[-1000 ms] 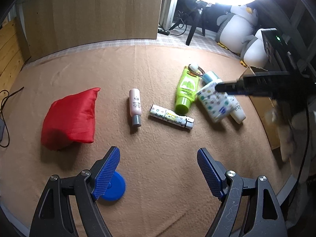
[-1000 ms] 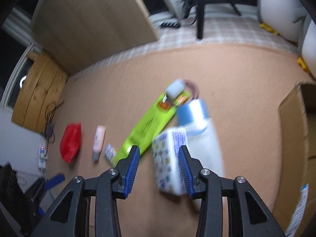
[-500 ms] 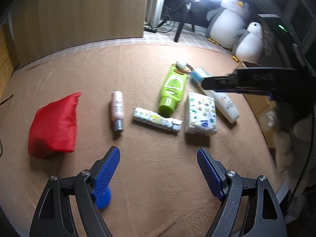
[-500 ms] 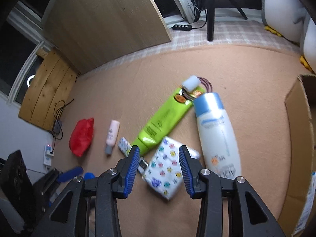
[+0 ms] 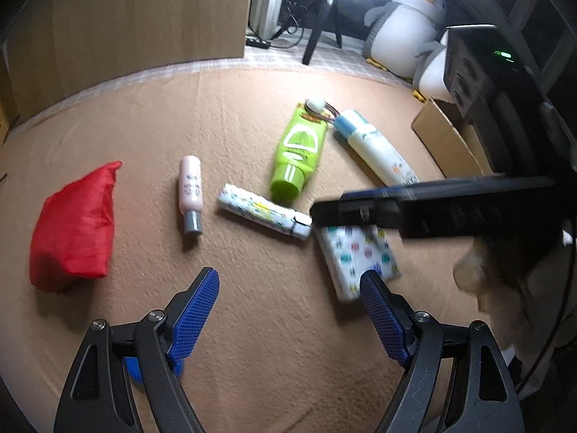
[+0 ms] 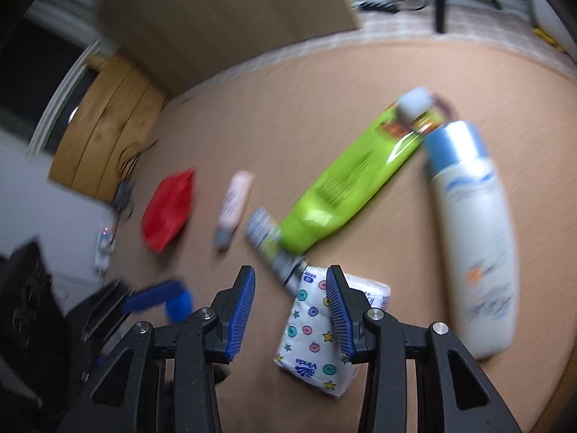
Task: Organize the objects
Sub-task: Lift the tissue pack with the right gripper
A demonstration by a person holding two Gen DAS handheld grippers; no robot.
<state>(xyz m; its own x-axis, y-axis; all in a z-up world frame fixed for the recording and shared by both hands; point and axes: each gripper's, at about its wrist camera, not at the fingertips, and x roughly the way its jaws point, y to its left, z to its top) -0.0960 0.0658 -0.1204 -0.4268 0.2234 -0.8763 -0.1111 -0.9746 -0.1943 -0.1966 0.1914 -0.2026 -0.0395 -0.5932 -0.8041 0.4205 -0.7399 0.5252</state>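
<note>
Several items lie on the tan cloth table: a red pouch, a pink bottle, a patterned tube, a green bottle, a white bottle with a blue cap and a patterned tissue pack. My left gripper is open and empty above the near table. My right gripper is open and empty, hovering over the tissue pack and the tube's end. The right gripper also shows in the left wrist view, side on. The white bottle and green bottle lie beyond it.
A blue disc lies under my left finger. An open cardboard box stands at the table's right edge. Penguin plush toys and a tripod stand behind. A wooden board leans at the back left.
The tissue pack, lifted a second ago, now lies on the cloth nearer me beside the tube. My right gripper has swung left over it. The left gripper has shifted slightly right.
</note>
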